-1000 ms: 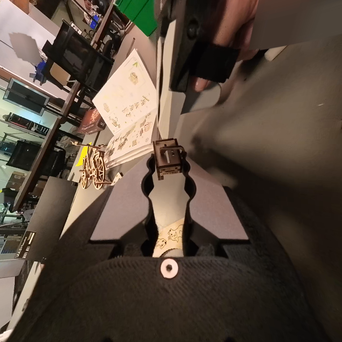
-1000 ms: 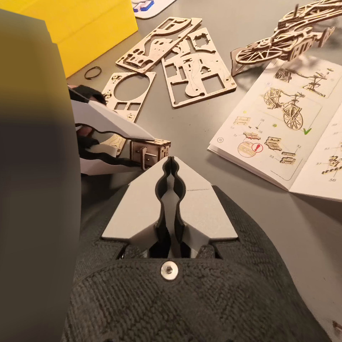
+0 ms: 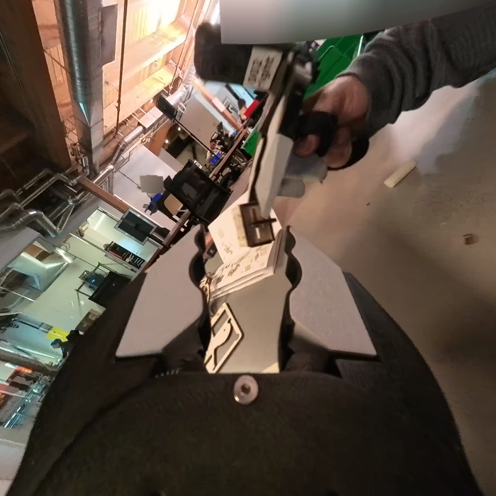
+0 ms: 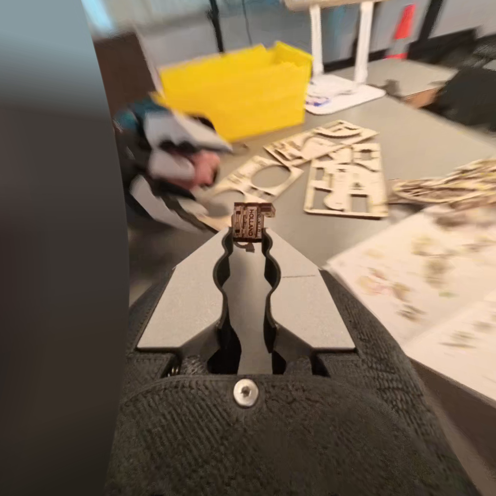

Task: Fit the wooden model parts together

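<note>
My right gripper (image 4: 248, 232) pinches the small wooden box assembly (image 4: 249, 224) at its fingertips, lifted clear above the table (image 4: 418, 150); my left gripper (image 3: 243, 243) gapes empty. Cut-out sheets (image 4: 346, 182) lie toward the far edge — joining onto the bicycle model (image 4: 442, 188) remains, I judge.

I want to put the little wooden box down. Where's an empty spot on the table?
Bare grey tabletop lies beyond the cut-out wooden sheets. It is crowded around the yellow bin, the sheets and the open instruction booklet.
</note>
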